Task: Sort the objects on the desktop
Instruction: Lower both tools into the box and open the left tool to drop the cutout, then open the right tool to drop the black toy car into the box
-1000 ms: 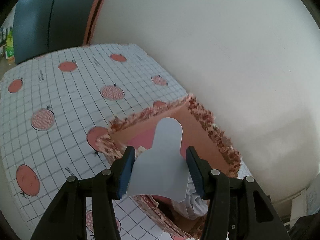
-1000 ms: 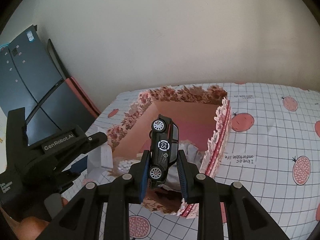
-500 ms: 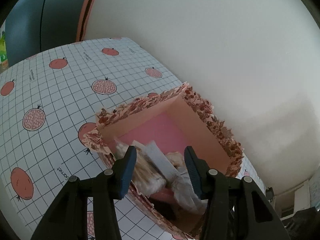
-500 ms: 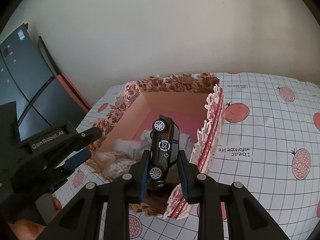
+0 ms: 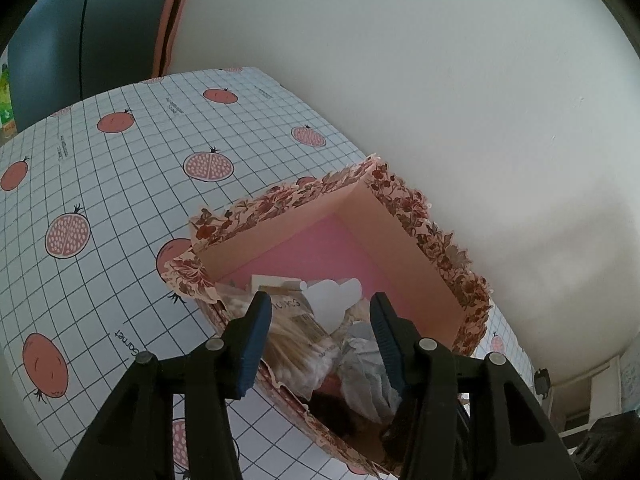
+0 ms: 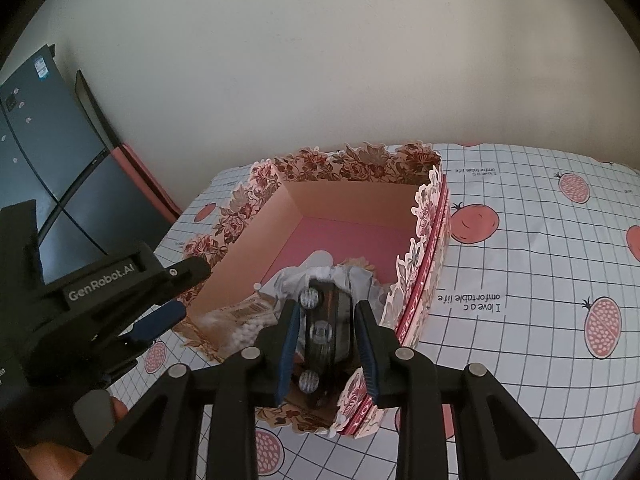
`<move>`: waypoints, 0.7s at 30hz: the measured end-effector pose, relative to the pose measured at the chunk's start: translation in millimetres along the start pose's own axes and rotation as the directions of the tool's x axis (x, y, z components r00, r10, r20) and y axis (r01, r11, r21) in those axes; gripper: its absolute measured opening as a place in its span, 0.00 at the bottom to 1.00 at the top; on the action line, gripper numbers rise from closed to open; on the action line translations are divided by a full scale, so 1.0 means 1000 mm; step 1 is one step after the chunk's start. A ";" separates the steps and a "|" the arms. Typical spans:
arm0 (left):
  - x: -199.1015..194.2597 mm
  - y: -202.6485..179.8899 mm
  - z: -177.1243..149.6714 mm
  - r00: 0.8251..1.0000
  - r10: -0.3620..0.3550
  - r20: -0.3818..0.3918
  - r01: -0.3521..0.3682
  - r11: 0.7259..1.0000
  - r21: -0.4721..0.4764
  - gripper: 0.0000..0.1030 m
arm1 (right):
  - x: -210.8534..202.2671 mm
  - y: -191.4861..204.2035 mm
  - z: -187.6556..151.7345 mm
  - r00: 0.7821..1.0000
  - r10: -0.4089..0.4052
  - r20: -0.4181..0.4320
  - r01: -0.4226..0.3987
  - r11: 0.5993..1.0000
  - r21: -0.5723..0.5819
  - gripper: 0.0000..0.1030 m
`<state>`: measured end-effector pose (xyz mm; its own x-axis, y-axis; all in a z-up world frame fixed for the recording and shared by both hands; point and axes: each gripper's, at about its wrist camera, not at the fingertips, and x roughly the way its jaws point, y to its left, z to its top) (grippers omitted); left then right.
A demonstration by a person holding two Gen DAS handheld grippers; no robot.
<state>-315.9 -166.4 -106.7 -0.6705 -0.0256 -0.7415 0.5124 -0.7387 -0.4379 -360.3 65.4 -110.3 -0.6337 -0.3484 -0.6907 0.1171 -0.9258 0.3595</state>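
A floral paper box (image 5: 400,200) with a pink floor stands on the checked tablecloth. My left gripper (image 5: 320,298) hangs over its near end, jaws opening, nothing between them. A white card (image 5: 332,300) lies inside on a bag of cotton swabs (image 5: 296,344) and crumpled wrapping (image 5: 368,372). In the right wrist view, my right gripper (image 6: 327,306) hovers over the box (image 6: 360,164). A black toy car (image 6: 324,328) sits blurred between its fingers, with a gap at each pad. The left gripper (image 6: 180,292) shows at the left of the box.
The tablecloth (image 6: 540,280) with pomegranate prints spreads to the right of the box. A pale wall rises right behind the box. A dark cabinet (image 6: 48,152) stands off the table's left end. A hand (image 6: 48,456) shows under the left gripper.
The white card left my left gripper and now lies in the box. My right gripper's jaws have spread a little, and the toy car has slipped lower between them, now blurred.
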 end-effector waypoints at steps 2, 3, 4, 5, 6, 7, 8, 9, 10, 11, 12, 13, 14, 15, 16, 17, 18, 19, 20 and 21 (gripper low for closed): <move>0.000 0.000 0.000 1.000 -0.001 -0.002 0.001 1.000 -0.001 0.54 | -0.001 0.000 0.000 1.000 -0.002 0.003 0.002 1.000 0.001 0.33; -0.001 0.000 0.000 1.000 -0.002 -0.002 0.002 1.000 -0.001 0.54 | -0.001 -0.001 0.001 1.000 -0.002 0.004 0.002 1.000 0.000 0.33; -0.001 -0.001 0.000 1.000 -0.002 -0.002 0.002 1.000 0.000 0.55 | -0.002 -0.001 0.001 1.000 -0.001 0.006 0.001 1.000 0.001 0.34; -0.001 -0.001 0.000 1.000 -0.002 -0.002 0.002 1.000 0.002 0.56 | -0.003 -0.001 0.001 1.000 0.001 0.009 -0.001 1.000 0.004 0.34; -0.002 -0.002 0.000 1.000 -0.002 -0.001 0.002 1.000 0.003 0.56 | -0.004 -0.001 0.001 1.000 0.003 0.010 -0.003 1.000 0.005 0.34; -0.003 -0.002 0.000 1.000 -0.001 0.001 0.001 1.000 0.004 0.56 | -0.004 -0.001 0.001 1.000 0.004 0.010 -0.004 1.000 0.005 0.34; -0.003 -0.003 0.000 1.000 -0.001 0.001 0.001 1.000 0.005 0.57 | -0.005 -0.001 0.002 1.000 0.004 0.011 -0.005 1.000 0.003 0.34; -0.004 -0.003 0.000 1.000 -0.001 0.001 0.001 1.000 0.005 0.58 | -0.006 -0.001 0.002 1.000 0.005 0.013 -0.005 1.000 0.001 0.34; -0.004 -0.004 0.000 1.000 0.000 0.001 0.000 1.000 0.006 0.59 | -0.007 -0.001 0.002 1.000 0.005 0.014 -0.005 1.000 -0.001 0.34; -0.005 -0.004 0.000 1.000 0.000 0.001 0.000 1.000 0.007 0.61 | -0.008 -0.001 0.002 1.000 0.006 0.016 -0.006 1.000 -0.001 0.34; -0.006 -0.005 0.000 1.000 0.001 0.002 -0.001 1.000 0.010 0.61 | -0.009 -0.001 0.002 1.000 0.007 0.017 -0.007 1.000 -0.002 0.34; -0.006 -0.006 0.000 1.000 0.002 0.001 -0.002 1.000 0.013 0.62 | -0.009 -0.001 0.002 1.000 0.007 0.016 -0.007 1.000 -0.003 0.34; -0.006 -0.007 0.000 1.000 0.004 0.000 -0.004 1.000 0.015 0.63 | -0.010 -0.001 0.002 1.000 0.005 0.015 -0.005 1.000 -0.004 0.34; -0.007 -0.007 -0.001 1.000 0.007 0.000 -0.007 1.000 0.016 0.63 | -0.011 -0.001 0.003 1.000 0.003 0.013 -0.003 1.000 -0.005 0.34; -0.007 -0.008 -0.001 1.000 0.009 -0.001 -0.009 1.000 0.016 0.65 | -0.012 -0.002 0.003 1.000 0.002 0.011 -0.002 1.000 -0.006 0.34; -0.008 -0.009 -0.001 1.000 0.012 -0.003 -0.012 1.000 0.019 0.67 | -0.012 -0.002 0.003 1.000 0.002 0.009 -0.002 1.000 -0.007 0.35; -0.008 -0.010 -0.001 1.000 0.014 -0.002 -0.014 1.000 0.021 0.68 | -0.013 -0.002 0.003 1.000 0.001 0.007 -0.001 1.000 -0.009 0.36; -0.009 -0.011 -0.002 1.000 0.017 -0.003 -0.017 1.000 0.025 0.68 | -0.015 -0.001 0.003 1.000 -0.001 0.007 0.001 1.000 -0.012 0.40; -0.010 -0.012 -0.002 1.000 0.022 -0.004 -0.022 0.999 0.030 0.69 | -0.016 -0.001 0.004 1.000 -0.010 0.008 0.010 1.000 -0.016 0.46; -0.011 -0.014 -0.002 1.000 0.029 -0.004 -0.029 0.999 0.035 0.72 | -0.018 -0.001 0.004 1.000 -0.019 0.011 0.019 1.000 -0.020 0.48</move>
<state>-314.1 -154.4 -94.0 -0.6535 -0.0442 -0.7557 0.5122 -0.7608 -0.3985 -352.1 73.3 -95.8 -0.6444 -0.3290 -0.6902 0.1202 -0.9350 0.3336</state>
